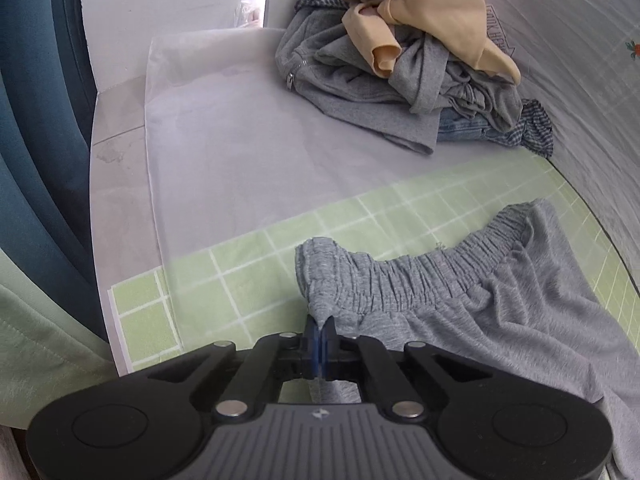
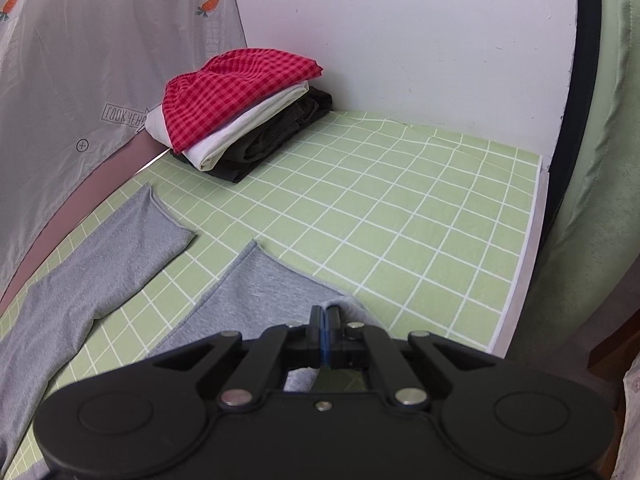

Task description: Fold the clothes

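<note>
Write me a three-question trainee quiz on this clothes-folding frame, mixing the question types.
1. True or false: the left gripper has its jaws closed on the waistband end of the grey pants.
2. Which item tops the folded stack by the wall? A) red checked cloth B) blue jeans C) beige top
3. Fill in: the right gripper is pinching the hem of one pant ____.

Key: 1 true; 2 A; 3 leg. The beige top and jeans lie in the unfolded pile, seen from the left wrist.
</note>
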Motion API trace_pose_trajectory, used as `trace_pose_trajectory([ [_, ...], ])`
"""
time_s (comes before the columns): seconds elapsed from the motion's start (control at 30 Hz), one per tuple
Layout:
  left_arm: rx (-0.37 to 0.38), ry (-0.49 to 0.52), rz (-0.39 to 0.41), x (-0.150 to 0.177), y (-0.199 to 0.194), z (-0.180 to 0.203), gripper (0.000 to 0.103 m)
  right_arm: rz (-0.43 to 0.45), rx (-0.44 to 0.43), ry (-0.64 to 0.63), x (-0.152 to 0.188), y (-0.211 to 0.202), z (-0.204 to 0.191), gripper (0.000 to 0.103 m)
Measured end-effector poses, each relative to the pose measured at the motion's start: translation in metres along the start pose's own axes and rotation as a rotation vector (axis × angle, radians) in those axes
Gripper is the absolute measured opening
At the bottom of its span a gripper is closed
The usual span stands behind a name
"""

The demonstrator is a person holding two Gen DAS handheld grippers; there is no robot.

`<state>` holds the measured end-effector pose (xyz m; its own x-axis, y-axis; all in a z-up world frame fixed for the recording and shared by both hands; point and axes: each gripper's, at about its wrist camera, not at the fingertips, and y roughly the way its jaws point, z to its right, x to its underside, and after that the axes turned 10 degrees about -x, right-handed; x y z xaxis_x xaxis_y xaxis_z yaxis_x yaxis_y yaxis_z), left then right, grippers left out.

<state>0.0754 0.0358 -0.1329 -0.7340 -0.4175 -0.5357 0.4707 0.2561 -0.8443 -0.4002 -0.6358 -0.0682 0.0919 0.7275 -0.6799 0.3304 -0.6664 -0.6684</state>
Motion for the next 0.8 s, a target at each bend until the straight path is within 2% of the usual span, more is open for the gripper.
trace_pose_trajectory([
  [0.2,-0.055,-0.019,0.07,0.005,-0.038,-0.021,0.002,0.041,-0.024,-0.029,-0.001,-0.019,0.01,0.0],
  [0.4,-0.101,-0.124,0.091,0.008,-0.069,-0.067,0.001,0.047,-0.052,0.042,-0.006,-0.029,0.039,0.0],
  [0.57,-0.049,-0.139,0.167,-0.005,-0.101,-0.053,0.001,0.106,-0.155,0.074,-0.038,-0.031,0.029,0.0],
  [0.67,-0.048,-0.097,0.211,-0.002,-0.109,-0.029,0.001,0.133,-0.204,0.009,-0.053,-0.026,0.006,0.0],
  [0.8,-0.039,-0.079,0.221,-0.003,-0.108,-0.01,0.001,0.148,-0.224,-0.069,-0.065,-0.01,-0.02,0.0],
])
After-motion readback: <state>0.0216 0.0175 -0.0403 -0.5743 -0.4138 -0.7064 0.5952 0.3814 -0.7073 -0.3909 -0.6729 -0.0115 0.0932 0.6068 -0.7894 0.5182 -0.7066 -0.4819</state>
